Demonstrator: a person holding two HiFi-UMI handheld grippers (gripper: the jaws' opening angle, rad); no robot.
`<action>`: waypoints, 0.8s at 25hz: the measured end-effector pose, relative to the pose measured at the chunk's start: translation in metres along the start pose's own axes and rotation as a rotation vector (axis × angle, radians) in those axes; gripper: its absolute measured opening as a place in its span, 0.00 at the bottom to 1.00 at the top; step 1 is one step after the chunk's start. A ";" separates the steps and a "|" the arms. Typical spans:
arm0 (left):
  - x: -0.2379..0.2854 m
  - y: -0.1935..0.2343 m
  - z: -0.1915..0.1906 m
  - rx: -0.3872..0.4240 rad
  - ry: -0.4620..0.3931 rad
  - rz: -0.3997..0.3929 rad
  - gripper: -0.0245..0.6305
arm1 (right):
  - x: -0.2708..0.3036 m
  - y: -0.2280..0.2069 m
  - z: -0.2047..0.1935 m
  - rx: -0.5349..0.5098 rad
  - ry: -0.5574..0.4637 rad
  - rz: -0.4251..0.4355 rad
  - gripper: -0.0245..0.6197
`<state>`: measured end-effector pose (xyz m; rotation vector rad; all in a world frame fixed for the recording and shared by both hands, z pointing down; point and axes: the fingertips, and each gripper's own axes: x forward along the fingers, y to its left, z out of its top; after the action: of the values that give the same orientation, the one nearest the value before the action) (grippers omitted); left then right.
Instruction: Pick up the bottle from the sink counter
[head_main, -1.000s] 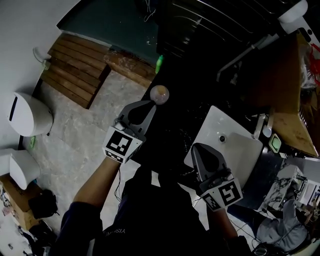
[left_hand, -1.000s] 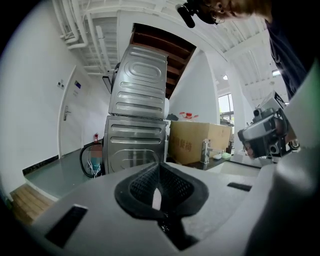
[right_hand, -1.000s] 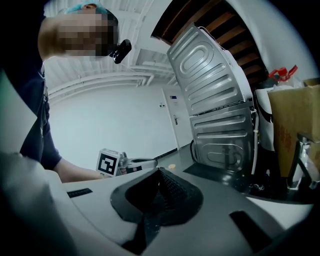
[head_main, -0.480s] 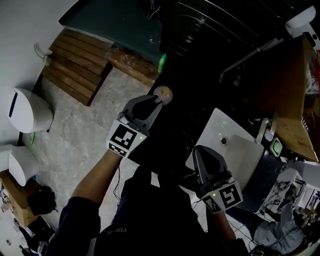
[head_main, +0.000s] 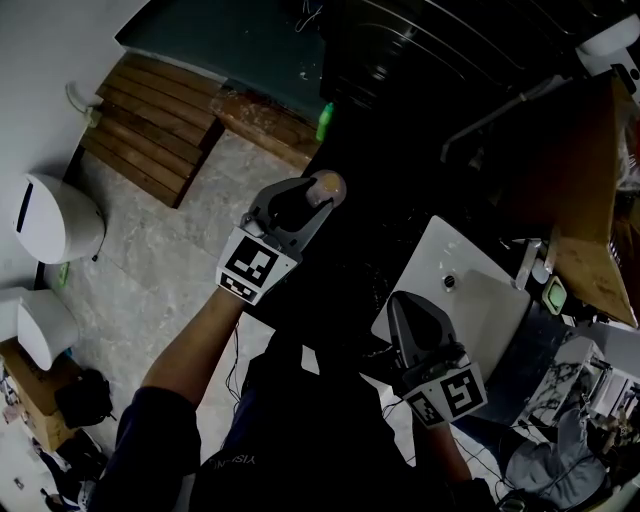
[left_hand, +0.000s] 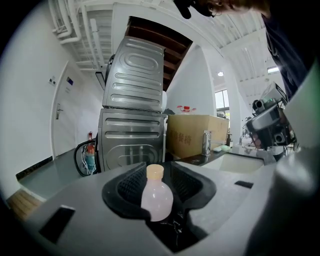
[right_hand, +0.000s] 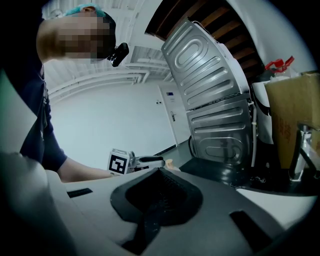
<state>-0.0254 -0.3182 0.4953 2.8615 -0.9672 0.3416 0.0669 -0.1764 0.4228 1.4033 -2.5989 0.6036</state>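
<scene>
A small pale pink bottle (head_main: 328, 187) with a tan cap stands upright on the dark sink counter (head_main: 350, 250). My left gripper (head_main: 304, 201) has reached it, and its jaws are opening. In the left gripper view the bottle (left_hand: 156, 196) stands between the black pads (left_hand: 131, 184) of that gripper (left_hand: 159, 181), with a gap on each side. My right gripper (head_main: 406, 308) hangs back over the near corner of the white sink basin (head_main: 480, 300). Its jaws are shut with nothing between them (right_hand: 161, 194). It sees the left gripper (right_hand: 131, 162) ahead.
A faucet (head_main: 527, 262) rises at the basin's far side. A stacked metal washer and dryer (left_hand: 132, 115) and a cardboard box (left_hand: 197, 135) stand beyond the counter. A green bottle (head_main: 323, 122) sits farther along. Wooden slats (head_main: 150, 130) lie on the floor at left.
My left gripper has moved forward along the counter to the bottle, and its jaws have opened from shut to stand around it. The right gripper has barely moved.
</scene>
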 end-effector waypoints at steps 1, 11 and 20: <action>0.002 0.001 -0.001 0.000 0.001 -0.002 0.26 | 0.000 -0.001 -0.001 0.000 0.002 -0.001 0.08; 0.017 0.007 -0.011 -0.005 0.005 -0.018 0.32 | 0.004 -0.005 -0.004 0.014 0.024 -0.014 0.08; 0.028 0.009 -0.020 -0.001 0.011 -0.038 0.34 | 0.005 -0.012 -0.011 0.014 0.038 -0.023 0.08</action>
<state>-0.0131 -0.3388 0.5214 2.8699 -0.9091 0.3523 0.0729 -0.1822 0.4375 1.4096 -2.5512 0.6396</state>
